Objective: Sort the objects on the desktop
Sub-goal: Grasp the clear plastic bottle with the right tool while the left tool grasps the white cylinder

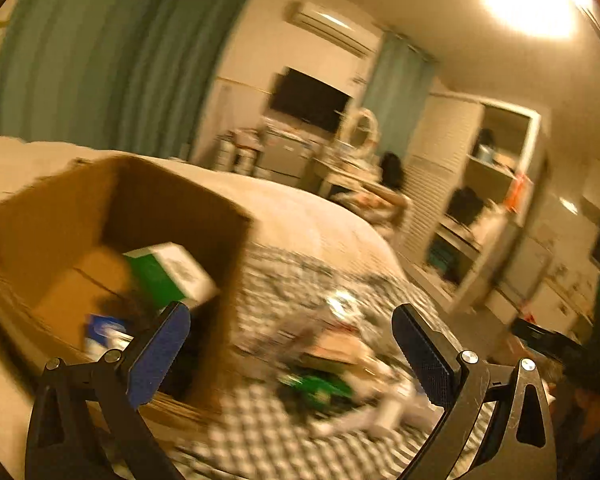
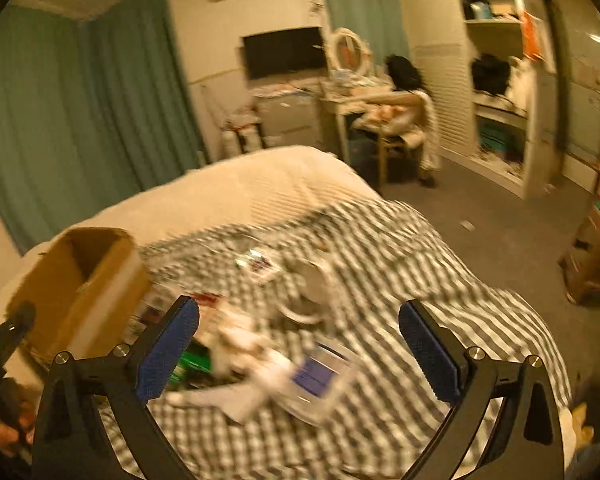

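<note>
Here we have both tools empty. Our left gripper (image 1: 290, 354), black with blue ribbed pads, has its jaws spread wide with nothing between them, and it hangs at the near right corner of the open brown cardboard box (image 1: 112, 216), which reads as the collecting bin. Inside lies a green-and-white carton (image 1: 172, 272) with a small blue-and-white item (image 1: 104, 330) beside it, so we judge some sorting done.

Our right gripper (image 2: 298, 350) is just as wide open and holds nothing; it hovers over the loose heap on the black-and-white checked cloth (image 2: 440, 260), presumably to choose a next piece. Nearest its pads we make out a blue-faced clear packet (image 2: 320, 372), white crumpled pieces (image 2: 252, 364) and a green packet (image 2: 190, 364); blur hides what they are. The cloth covers a cream bedspread (image 2: 236, 188), keeping the pile together just beside the box.
</note>
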The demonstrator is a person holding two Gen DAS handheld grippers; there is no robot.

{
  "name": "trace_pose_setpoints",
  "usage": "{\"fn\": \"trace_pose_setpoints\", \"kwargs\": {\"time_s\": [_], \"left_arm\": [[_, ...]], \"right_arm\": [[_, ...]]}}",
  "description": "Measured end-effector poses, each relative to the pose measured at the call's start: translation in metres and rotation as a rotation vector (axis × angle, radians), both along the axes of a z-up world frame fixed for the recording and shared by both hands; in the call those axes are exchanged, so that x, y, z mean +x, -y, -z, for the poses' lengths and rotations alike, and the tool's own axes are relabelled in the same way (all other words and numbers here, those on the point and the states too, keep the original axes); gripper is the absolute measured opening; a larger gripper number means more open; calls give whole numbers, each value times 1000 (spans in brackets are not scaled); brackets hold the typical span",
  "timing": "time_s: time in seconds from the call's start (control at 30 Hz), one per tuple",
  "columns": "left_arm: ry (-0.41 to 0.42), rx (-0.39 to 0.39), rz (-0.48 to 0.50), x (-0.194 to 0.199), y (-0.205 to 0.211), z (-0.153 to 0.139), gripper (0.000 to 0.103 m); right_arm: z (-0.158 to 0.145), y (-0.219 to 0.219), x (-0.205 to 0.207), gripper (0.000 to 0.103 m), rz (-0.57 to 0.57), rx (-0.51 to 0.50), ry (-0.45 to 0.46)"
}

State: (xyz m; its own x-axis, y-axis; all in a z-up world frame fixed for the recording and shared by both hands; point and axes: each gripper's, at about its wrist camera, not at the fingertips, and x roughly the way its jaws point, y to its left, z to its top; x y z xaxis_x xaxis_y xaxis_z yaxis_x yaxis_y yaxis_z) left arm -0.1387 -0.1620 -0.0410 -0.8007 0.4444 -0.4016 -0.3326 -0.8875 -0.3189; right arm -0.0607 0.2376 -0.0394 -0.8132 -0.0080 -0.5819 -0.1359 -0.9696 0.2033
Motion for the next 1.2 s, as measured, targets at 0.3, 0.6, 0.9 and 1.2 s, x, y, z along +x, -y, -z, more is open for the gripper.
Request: {"fn": "trace_pose_setpoints", "kwargs": {"time_s": [0.3, 0.6, 0.9, 1.2], "left_arm": [[166, -263, 273, -5, -118, 92, 103], [158, -211, 309, -14, -132, 125, 103], [76, -189, 382, -15, -151, 137, 103], [-15, -446, 393, 13, -194, 119, 103]], "right_arm": [[54, 0, -19, 96, -23, -59, 132], [103, 1, -57, 74, 7, -131, 260], [142, -19, -72, 66, -1, -322, 359], [89, -46, -43, 64, -83, -203, 264]]}}
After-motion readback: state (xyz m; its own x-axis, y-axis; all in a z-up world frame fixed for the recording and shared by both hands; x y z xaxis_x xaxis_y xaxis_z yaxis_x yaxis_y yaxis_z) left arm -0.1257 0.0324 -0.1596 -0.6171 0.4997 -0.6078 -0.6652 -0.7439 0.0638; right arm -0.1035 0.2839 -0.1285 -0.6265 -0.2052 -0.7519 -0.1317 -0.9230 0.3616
